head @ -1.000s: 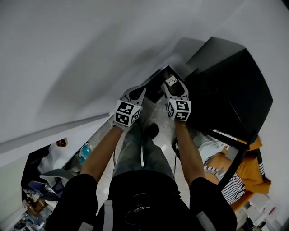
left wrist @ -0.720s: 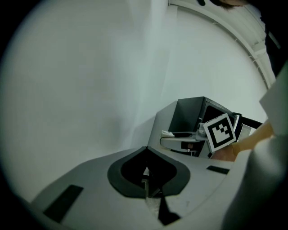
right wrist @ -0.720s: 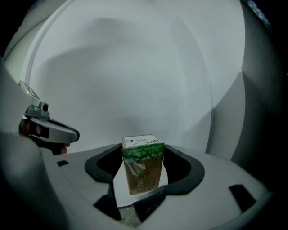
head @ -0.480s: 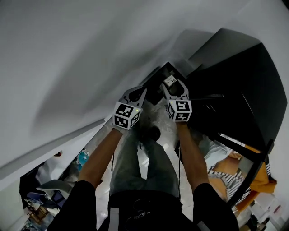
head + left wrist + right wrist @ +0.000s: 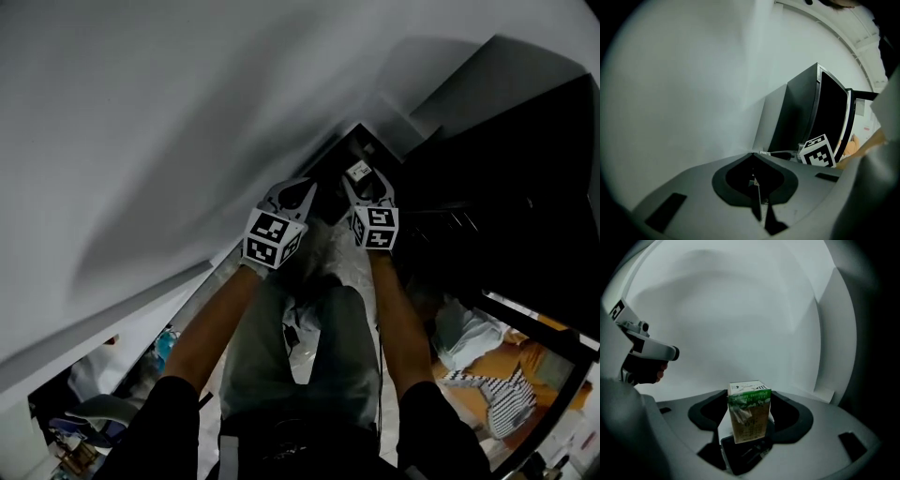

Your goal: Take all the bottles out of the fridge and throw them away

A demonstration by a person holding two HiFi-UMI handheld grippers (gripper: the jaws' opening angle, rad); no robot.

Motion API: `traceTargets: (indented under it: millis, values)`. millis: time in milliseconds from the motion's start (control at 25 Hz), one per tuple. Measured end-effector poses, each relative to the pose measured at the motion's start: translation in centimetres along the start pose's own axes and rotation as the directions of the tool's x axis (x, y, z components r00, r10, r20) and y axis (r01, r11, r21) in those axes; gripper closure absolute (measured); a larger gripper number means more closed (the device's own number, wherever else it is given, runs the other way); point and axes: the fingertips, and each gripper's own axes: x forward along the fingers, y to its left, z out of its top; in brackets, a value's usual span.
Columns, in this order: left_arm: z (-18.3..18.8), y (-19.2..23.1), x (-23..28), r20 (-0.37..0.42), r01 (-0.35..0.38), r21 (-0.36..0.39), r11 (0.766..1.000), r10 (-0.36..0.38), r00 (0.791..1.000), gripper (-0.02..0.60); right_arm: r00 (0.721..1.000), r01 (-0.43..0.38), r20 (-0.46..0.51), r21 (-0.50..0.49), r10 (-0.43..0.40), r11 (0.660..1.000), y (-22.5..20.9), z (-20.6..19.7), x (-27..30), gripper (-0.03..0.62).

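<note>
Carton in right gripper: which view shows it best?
Right gripper view: the carton stands upright between the jaws, green band facing camera. Head view: only a pale speck at the right gripper. Left gripper view: none of it.

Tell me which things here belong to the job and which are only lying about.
Job: carton held in the jaws of the right gripper; left gripper, jaws shut and empty; black fridge.
Lying about: orange cloth; striped cloth; clutter at lower left.
</note>
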Motion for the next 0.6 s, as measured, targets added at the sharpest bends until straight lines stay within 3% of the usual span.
traceTargets:
  millis: [320, 600]
  values:
    - [1.3, 0.5, 0.2, -0.003, 0.005, 0.019, 1.000, -0.005, 1.000, 0.583, 1.000, 0.008, -0.011, 0.019, -0.008, 1.000, -1.0, 0.7, 1.3, 0.301]
    - [8.2, -1.0, -3.4, 0.003, -0.017, -0.007, 1.000, 0.017, 1.000, 0.583, 0.999, 0.030, 0.021, 0.049, -0.031, 0.998, -0.3, 9.0, -4.4, 0.303]
